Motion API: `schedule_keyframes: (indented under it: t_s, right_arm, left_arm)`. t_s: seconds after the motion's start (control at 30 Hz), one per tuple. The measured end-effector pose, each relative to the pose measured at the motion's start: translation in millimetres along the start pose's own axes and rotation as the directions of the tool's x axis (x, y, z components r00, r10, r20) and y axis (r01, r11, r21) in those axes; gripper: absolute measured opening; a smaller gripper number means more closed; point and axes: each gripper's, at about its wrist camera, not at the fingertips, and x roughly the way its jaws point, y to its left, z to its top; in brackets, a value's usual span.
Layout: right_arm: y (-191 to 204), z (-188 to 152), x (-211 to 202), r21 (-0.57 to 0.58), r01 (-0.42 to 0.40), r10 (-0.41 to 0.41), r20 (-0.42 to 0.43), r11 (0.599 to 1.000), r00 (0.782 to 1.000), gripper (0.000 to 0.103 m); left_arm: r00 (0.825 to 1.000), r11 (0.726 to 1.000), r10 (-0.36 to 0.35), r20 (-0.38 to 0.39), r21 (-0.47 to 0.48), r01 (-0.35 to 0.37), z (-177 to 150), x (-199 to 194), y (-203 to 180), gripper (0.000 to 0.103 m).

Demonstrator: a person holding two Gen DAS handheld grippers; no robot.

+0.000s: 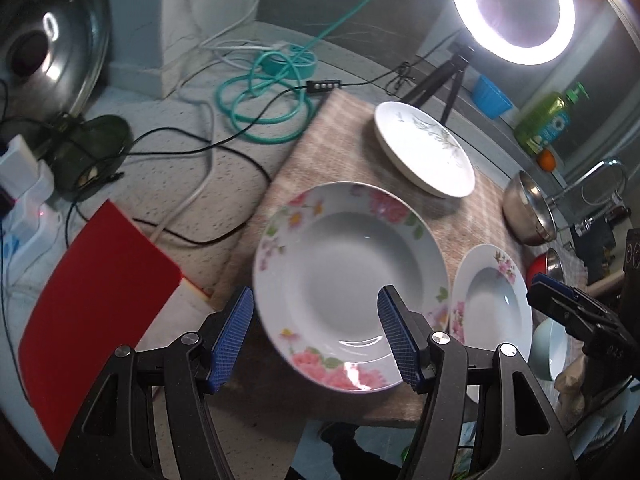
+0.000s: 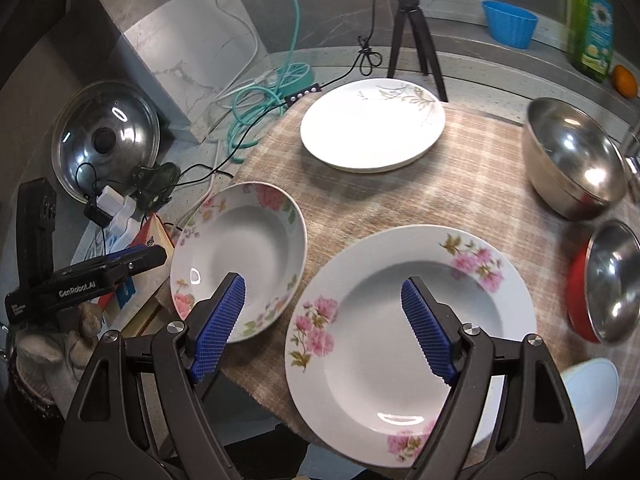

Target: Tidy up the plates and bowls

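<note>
My left gripper [image 1: 316, 336] is open above a deep floral plate [image 1: 352, 264] on the checked mat [image 1: 320, 152], with nothing between its pads. My right gripper [image 2: 324, 328] is open over the left rim of a second floral plate [image 2: 372, 380] and holds nothing. That second plate [image 1: 492, 304] lies just right of the first plate [image 2: 240, 240]. A white plate with a leaf print [image 2: 372, 124] sits at the back of the mat. To the right are a steel bowl [image 2: 576, 160], a red-and-steel bowl [image 2: 612, 284] and a pale blue bowl [image 2: 592, 392].
A ring light [image 1: 512, 8] on a black tripod [image 2: 412, 28] stands behind the mat. Teal and black cables [image 1: 264, 92] lie at the back left, near a pot lid [image 2: 106, 140]. A red book [image 1: 92, 308] lies left of the mat. A green bottle [image 2: 592, 24] stands back right.
</note>
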Motion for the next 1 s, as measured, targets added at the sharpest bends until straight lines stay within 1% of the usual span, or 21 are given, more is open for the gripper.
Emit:
schedule_keyframes:
  t_s: [0.17, 0.23, 0.27, 0.33, 0.37, 0.4, 0.43, 0.47, 0.53, 0.6, 0.77, 0.83, 0.9, 1.0]
  right_arm:
    - [7.3, 11.4, 23.2, -0.006, -0.042, 0.041, -0.045, 0.999, 0.998, 0.083]
    - [10.8, 14.2, 31.1, -0.011, -0.050, 0.049, -0.058, 0.999, 0.997, 0.082]
    - [13.1, 15.6, 35.3, -0.019, -0.052, 0.051, -0.063, 0.998, 0.997, 0.080]
    - [16.9, 18.2, 43.4, -0.036, -0.049, 0.046, -0.077, 0.998, 0.996, 0.071]
    - [18.3, 19.2, 47.0, -0.043, -0.049, 0.045, -0.084, 0.998, 0.995, 0.068]
    - [19.1, 20.3, 51.0, -0.048, -0.049, 0.044, -0.093, 0.998, 0.995, 0.063]
    - [19.9, 21.1, 54.4, -0.050, -0.050, 0.044, -0.100, 0.997, 0.994, 0.059]
    - [19.7, 22.0, 58.1, -0.049, -0.052, 0.046, -0.108, 0.997, 0.993, 0.058]
    - [18.2, 24.3, 65.7, -0.043, -0.054, 0.048, -0.124, 0.998, 0.991, 0.048]
    - [16.3, 26.0, 73.4, -0.040, -0.049, 0.043, -0.143, 0.998, 0.989, 0.042]
    - [11.2, 29.1, 88.9, -0.025, -0.048, 0.043, -0.172, 0.999, 0.984, 0.038]
    - [10.0, 30.4, 94.8, -0.019, -0.051, 0.046, -0.182, 0.999, 0.982, 0.034]
    - [10.0, 31.5, 98.9, -0.013, -0.051, 0.048, -0.188, 0.999, 0.981, 0.034]
    - [10.4, 32.2, 102.6, -0.007, -0.057, 0.054, -0.195, 0.998, 0.979, 0.032]
  left_arm:
    - [1.000, 1.000, 0.009, -0.007, -0.010, -0.010, -3.1, 4.9, 9.6, 0.061]
    - [1.000, 1.000, 0.006, -0.013, -0.013, -0.006, -4.1, 6.9, 12.3, 0.054]
    - [1.000, 1.000, 0.004, -0.018, -0.017, -0.005, -4.7, 8.6, 13.7, 0.053]
    - [1.000, 1.000, 0.001, -0.024, -0.012, -0.002, -4.9, 11.2, 14.7, 0.049]
    - [1.000, 1.000, 0.001, -0.026, -0.005, -0.001, -6.0, 11.6, 14.4, 0.047]
    - [1.000, 1.000, 0.001, -0.030, 0.002, -0.001, -6.4, 12.7, 13.6, 0.042]
    - [0.999, 1.000, 0.003, -0.033, 0.006, -0.003, -6.5, 14.1, 13.5, 0.041]
    - [0.999, 1.000, 0.005, -0.035, 0.004, -0.005, -6.4, 15.0, 14.6, 0.041]
    - [0.999, 1.000, 0.001, -0.038, -0.007, -0.001, -6.3, 17.0, 17.2, 0.040]
    - [0.999, 1.000, 0.001, -0.042, -0.016, -0.002, -6.1, 18.9, 19.2, 0.039]
    - [0.998, 1.000, -0.005, -0.061, -0.021, 0.003, -5.0, 23.5, 22.6, 0.034]
    - [0.998, 1.000, -0.006, -0.065, -0.025, 0.004, -3.8, 25.4, 24.3, 0.031]
    - [0.997, 1.000, -0.011, -0.070, -0.026, 0.009, -1.8, 27.7, 25.6, 0.027]
    - [0.997, 1.000, -0.014, -0.076, -0.021, 0.012, -0.2, 30.3, 26.8, 0.026]
